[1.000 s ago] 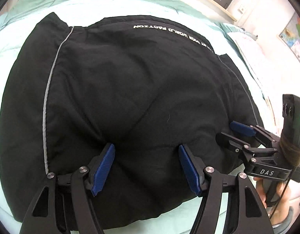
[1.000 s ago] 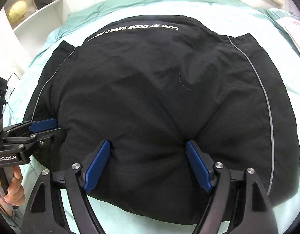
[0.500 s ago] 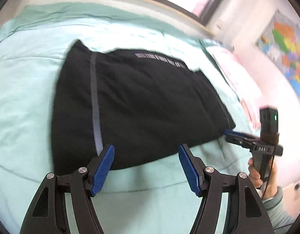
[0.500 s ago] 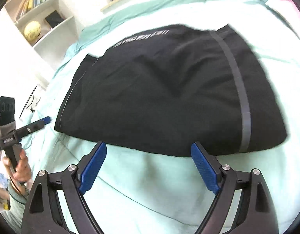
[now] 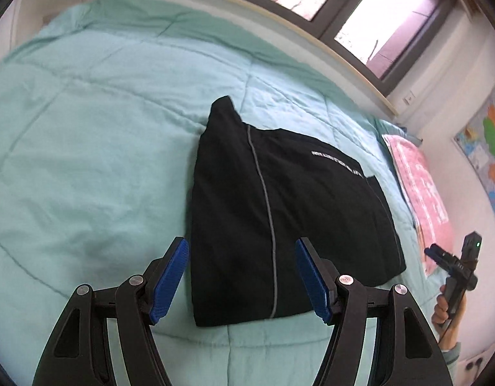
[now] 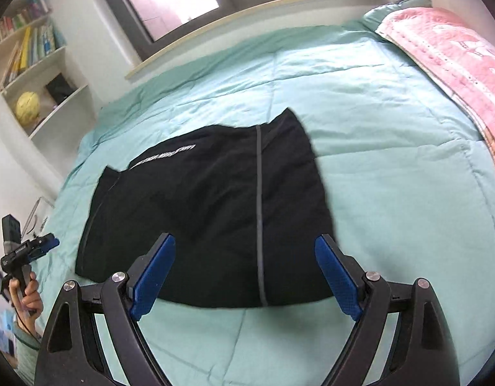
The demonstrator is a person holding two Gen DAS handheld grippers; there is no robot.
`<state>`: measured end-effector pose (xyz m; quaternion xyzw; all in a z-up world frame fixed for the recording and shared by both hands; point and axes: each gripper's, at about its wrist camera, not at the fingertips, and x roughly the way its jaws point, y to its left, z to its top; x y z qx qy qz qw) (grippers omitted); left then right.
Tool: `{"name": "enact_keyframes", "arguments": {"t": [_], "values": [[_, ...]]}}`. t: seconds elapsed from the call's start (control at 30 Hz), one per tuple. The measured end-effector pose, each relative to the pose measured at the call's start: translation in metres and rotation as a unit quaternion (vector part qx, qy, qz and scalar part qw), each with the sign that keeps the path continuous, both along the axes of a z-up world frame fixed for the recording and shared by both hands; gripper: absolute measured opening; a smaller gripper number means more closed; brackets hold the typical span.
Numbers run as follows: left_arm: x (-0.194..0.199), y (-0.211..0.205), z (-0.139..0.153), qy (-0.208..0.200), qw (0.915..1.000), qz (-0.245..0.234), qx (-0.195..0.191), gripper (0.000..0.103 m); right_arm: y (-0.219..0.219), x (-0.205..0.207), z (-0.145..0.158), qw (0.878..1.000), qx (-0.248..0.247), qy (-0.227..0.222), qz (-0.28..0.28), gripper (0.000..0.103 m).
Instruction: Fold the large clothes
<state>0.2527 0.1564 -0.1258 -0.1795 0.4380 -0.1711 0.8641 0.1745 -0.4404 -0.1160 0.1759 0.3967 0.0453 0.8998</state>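
Observation:
A black garment (image 5: 279, 218) with grey piping and white lettering lies folded into a compact block on the mint-green quilt (image 5: 86, 148); it also shows in the right wrist view (image 6: 215, 218). My left gripper (image 5: 242, 280) is open and empty, raised above the garment's near edge. My right gripper (image 6: 246, 276) is open and empty, also raised above the near edge. Each gripper shows small in the other's view, the right (image 5: 440, 255) and the left (image 6: 43, 244), both held off to the sides of the bed.
A pink patterned blanket (image 6: 453, 54) lies along the bed's right side. A window and wooden sill (image 6: 247, 16) run behind the bed. A white bookshelf (image 6: 32, 74) with books and a yellow ball stands at the left. A map (image 5: 485, 148) hangs on the right wall.
Both grippers have lifted up and back from the garment, where they were pressed close a second ago. The garment stays folded on the quilt.

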Motion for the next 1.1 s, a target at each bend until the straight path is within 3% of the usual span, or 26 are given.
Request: {"name": "enact_keyframes", "arguments": {"t": [0.2, 0.33, 0.5, 0.63, 0.83, 0.97, 1.1], "values": [[0.038, 0.010, -0.018, 0.018, 0.9984, 0.017, -0.050, 0.070, -0.016, 0.028, -0.006, 1.000, -0.006, 0.004, -0.015, 0.090], [0.064, 0.013, -0.030, 0.032, 0.9973, 0.027, -0.059, 0.070, -0.033, 0.053, -0.019, 0.999, 0.003, 0.013, -0.037, 0.090], [0.090, 0.009, -0.050, 0.060, 0.9948, 0.020, -0.080, 0.070, -0.044, 0.087, -0.039, 0.997, 0.054, 0.028, -0.042, 0.090], [0.104, 0.005, -0.069, 0.084, 0.9924, 0.017, -0.088, 0.070, -0.041, 0.112, -0.055, 0.997, 0.039, 0.051, -0.040, 0.090], [0.122, -0.006, -0.107, 0.149, 0.9799, -0.026, -0.130, 0.073, -0.042, 0.140, -0.090, 0.995, 0.035, 0.092, -0.020, 0.090], [0.125, -0.009, -0.111, 0.146, 0.9756, -0.037, -0.159, 0.073, -0.058, 0.146, -0.112, 0.989, 0.106, 0.102, 0.001, 0.090], [0.130, -0.018, -0.120, 0.161, 0.9709, -0.054, -0.169, 0.075, -0.078, 0.149, -0.137, 0.973, 0.195, 0.123, 0.035, 0.090]]}}
